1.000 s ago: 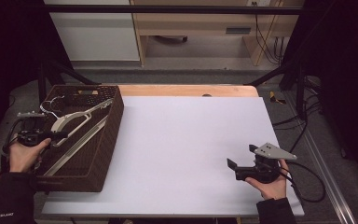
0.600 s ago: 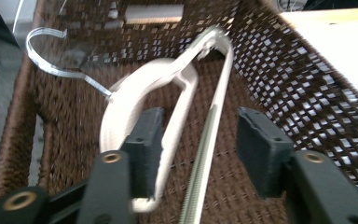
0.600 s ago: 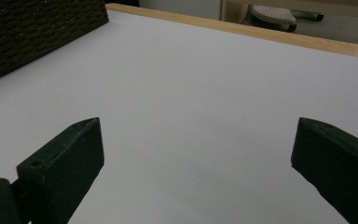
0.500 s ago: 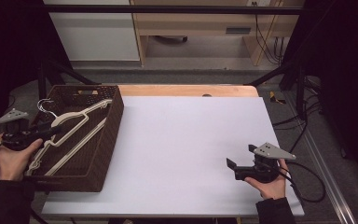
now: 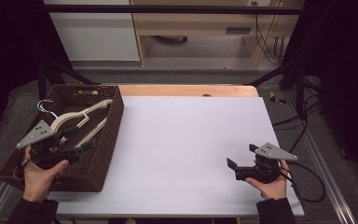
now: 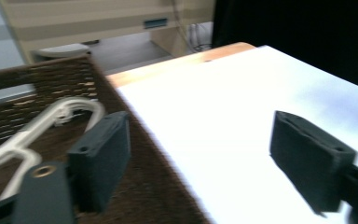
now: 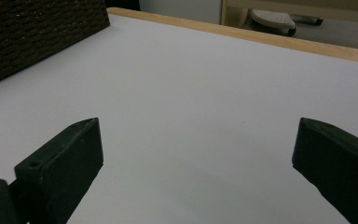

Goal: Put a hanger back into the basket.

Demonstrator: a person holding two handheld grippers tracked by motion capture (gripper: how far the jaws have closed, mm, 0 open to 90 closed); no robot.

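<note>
Hovering left hand-held gripper (image 5: pixel 81 145) over basket (image 5: pixel 114 126), jaws just spread, empty; we risk snagging hanger (image 5: pixel 77 116). Right hand-held gripper (image 5: pixel 240 161) spread, on counter (image 5: pixel 186 140).

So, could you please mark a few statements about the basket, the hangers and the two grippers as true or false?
1. The pale plastic hangers lie in the dark brown woven basket. True.
2. The left gripper grips a hanger. False: its jaws stand open with nothing between them.
3. The right gripper is open over the white table sheet. True.
4. The basket stands at the table's right side. False: it stands at the left.
</note>
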